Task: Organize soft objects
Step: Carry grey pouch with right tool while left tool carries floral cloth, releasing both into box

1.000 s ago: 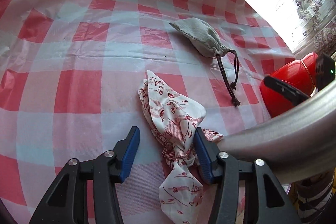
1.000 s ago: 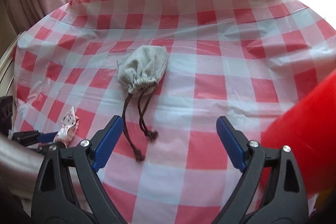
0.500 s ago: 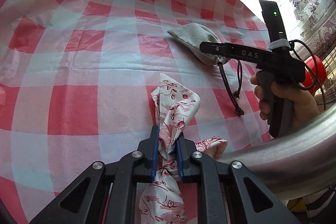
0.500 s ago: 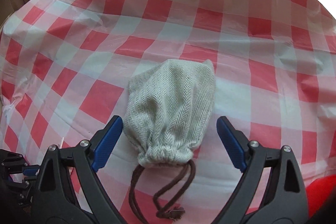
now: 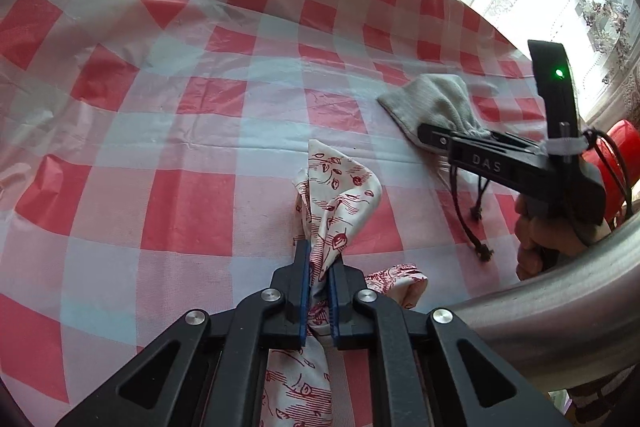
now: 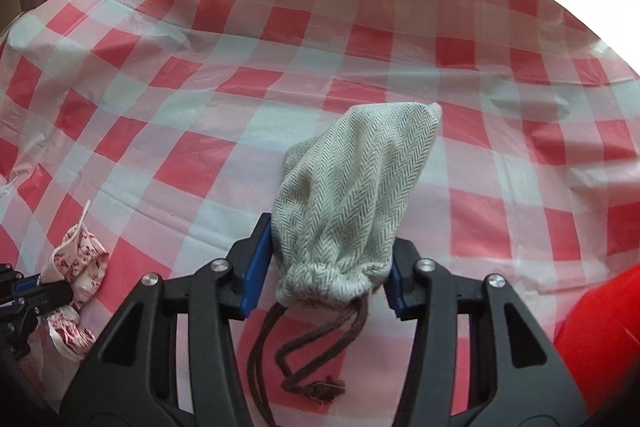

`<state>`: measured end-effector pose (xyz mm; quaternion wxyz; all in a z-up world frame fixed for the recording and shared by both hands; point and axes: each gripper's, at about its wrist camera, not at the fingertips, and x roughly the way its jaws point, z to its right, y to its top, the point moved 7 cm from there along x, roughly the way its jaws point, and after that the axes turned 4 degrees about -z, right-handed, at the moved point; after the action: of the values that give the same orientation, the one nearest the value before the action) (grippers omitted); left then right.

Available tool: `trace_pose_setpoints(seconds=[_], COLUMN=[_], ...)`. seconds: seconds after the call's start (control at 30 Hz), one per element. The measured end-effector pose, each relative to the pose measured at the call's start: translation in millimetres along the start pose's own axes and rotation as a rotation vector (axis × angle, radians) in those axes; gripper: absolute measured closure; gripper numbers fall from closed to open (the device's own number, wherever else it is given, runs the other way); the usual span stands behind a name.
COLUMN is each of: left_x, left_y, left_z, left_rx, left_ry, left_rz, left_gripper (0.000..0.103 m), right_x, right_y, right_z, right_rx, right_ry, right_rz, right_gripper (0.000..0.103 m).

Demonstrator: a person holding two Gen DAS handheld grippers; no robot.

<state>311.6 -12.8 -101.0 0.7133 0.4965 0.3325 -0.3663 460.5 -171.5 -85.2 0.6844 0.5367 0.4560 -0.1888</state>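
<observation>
Pinching printed cloth (image 5: 340, 203), left gripper (image 5: 319, 291) clamped; right gripper (image 6: 326, 279) closing around grey pouch (image 6: 352, 195).

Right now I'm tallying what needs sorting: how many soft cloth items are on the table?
2. A red-printed white cloth is pinched in the left gripper; a grey drawstring pouch sits between the right gripper pads. Others may lie outside the views.
</observation>
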Motion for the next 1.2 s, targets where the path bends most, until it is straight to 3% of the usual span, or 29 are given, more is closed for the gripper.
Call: trace_pose_setpoints(seconds=[0.37,0.7,0.87,1.2], left_x=[-26,-67,-87,-116], left_y=[-20,-46,-62,-87], left_z=[-25,-26,-19,10], left_rx=[-0.080,-0.100,-0.101,-0.067], left_ry=[0.130,0.243,0.256,0.216], left_rz=[0.050,0.110,0.140,0.175], left_gripper=[0.095,0.095,0.095,0.095], right_x=[-57,-108,-131,-174], right_y=[-73,-120,-136,-166], right_z=[43,31,24,9], right_rx=[0.137,0.107,0.093,0.049], right_ry=[-0.086,-0.119,-0.111,-0.100], right_rz=[0.015,0.048,0.064,0.082], right_gripper=[0.050,0.050,0.050,0.050])
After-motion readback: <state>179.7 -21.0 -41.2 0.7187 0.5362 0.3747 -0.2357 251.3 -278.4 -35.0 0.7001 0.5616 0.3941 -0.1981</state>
